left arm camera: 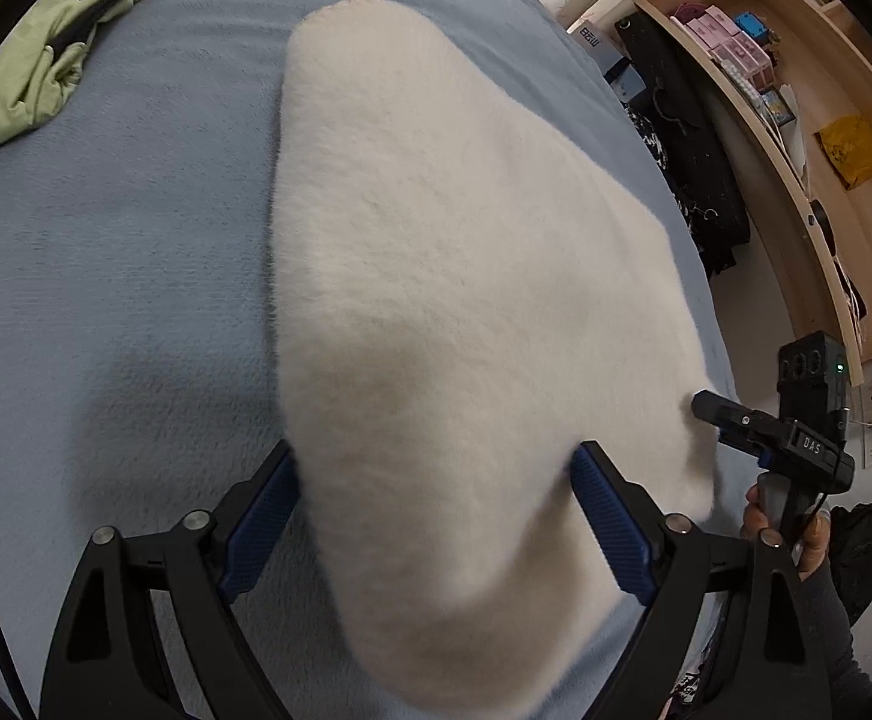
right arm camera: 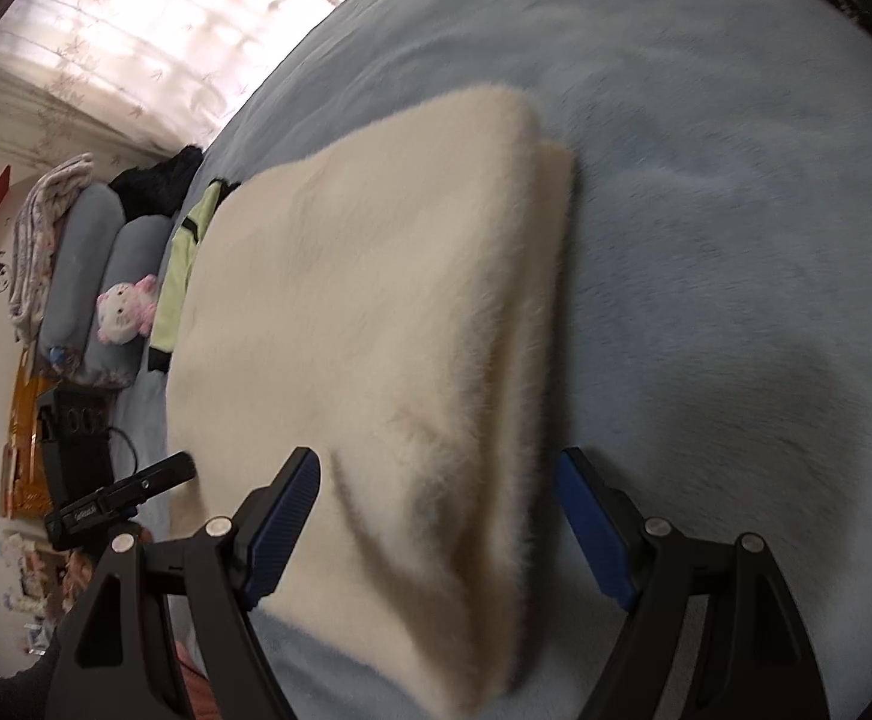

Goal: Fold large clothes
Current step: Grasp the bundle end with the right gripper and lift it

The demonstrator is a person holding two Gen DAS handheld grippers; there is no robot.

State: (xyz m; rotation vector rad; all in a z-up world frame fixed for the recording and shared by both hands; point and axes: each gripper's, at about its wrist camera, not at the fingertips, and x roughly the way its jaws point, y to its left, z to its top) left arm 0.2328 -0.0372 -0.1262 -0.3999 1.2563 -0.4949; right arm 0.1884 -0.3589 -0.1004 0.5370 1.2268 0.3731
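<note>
Cream fleece garment [left arm camera: 436, 276], already folded into a thick pad, lying on the blue bed [left arm camera: 105, 240], long axis running away from both cameras. Near end bracketed by the left gripper [left arm camera: 436, 516] and right gripper [right arm camera: 439, 528], each spread wide, pads apparently clear of the pile, neither clearly nearer. Green jacket [left arm camera: 45, 60] well apart at the far side; wooden shelves [left arm camera: 796, 120] beyond the bed.
</note>
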